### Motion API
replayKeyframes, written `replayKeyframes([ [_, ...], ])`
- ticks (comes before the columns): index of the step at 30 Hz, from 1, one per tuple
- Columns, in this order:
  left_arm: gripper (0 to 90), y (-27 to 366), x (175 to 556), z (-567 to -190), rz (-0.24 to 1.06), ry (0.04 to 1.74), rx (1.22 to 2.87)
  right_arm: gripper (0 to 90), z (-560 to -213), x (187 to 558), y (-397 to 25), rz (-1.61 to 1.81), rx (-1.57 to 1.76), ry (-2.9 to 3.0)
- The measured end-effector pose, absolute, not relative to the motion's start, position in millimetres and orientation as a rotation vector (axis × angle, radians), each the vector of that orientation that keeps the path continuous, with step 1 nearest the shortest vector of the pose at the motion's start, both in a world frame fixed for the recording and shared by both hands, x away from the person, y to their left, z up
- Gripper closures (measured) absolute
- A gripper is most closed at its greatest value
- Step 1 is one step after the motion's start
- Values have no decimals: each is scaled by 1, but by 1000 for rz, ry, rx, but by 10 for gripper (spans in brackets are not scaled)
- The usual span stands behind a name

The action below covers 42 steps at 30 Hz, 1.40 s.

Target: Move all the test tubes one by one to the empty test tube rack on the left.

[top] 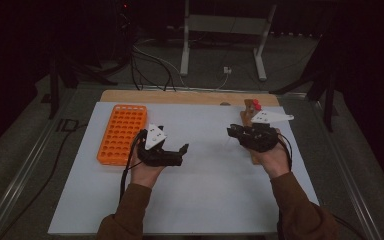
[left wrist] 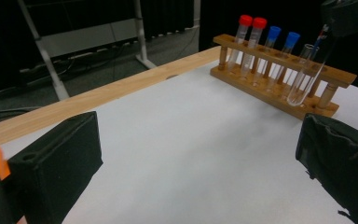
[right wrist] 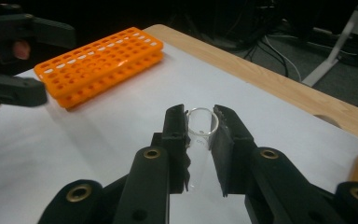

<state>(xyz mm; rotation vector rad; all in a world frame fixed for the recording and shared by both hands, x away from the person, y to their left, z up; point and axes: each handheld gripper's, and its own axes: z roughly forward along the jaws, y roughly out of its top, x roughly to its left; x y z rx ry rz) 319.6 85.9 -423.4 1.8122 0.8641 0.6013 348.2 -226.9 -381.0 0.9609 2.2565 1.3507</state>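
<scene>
The desk [top: 205, 200] is covered by a white sheet, with a bare wooden strip along its far edge. On the left part of the sheet lies the orange rack [top: 122, 133], a flat tray of many round holes, lengthwise away from the person. At the right edge stands the wooden rack [left wrist: 279, 77]; the left gripper view shows it holding two red-capped tubes [left wrist: 251, 35] and two blue-capped tubes [left wrist: 282, 44] upright in a row.

The left tool [top: 172, 155] hovers over the sheet just right of the orange rack, held in the person's left hand [top: 145, 172]. Its two black jaws stand wide apart in its own view, with bare sheet between them and nothing gripped.

The right tool [right wrist: 199, 135] is held in the right hand [top: 275, 160] over the near end of the wooden rack. Its jaws are closed almost together on a clear glass tube [right wrist: 200, 140], uncapped, pinched just below its open rim. In the left gripper view this glass tube hangs slightly tilted, in front of the wooden rack's near end; whether it touches the rack I cannot tell. The right gripper view shows the tube's open mouth facing the camera and its body hanging down between the jaws toward the sheet
</scene>
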Motion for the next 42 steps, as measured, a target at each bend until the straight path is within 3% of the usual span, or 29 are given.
replayKeyframes([
  [5, 9, 67, 321, -428, 585, 843, 1804, 765, -382, 348, -213, 1353, 939, 2282],
  [17, 171, 23, 324, -437, 529, 792, 1822, 765, -388, 348, -189, 1386, 927, 2317],
  [24, 516, 12, 322, -438, 530, 738, 1840, 765, -390, 346, -180, 1394, 909, 2339],
  [28, 639, 11, 322, -439, 522, 719, 1857, 765, -390, 346, -179, 1397, 906, 2344],
  [39, 760, 10, 321, -439, 538, 684, 1882, 760, -394, 346, -178, 1416, 922, 2365],
  [42, 762, 11, 321, -440, 539, 688, 1890, 703, -393, 346, -181, 1448, 935, 2348],
])
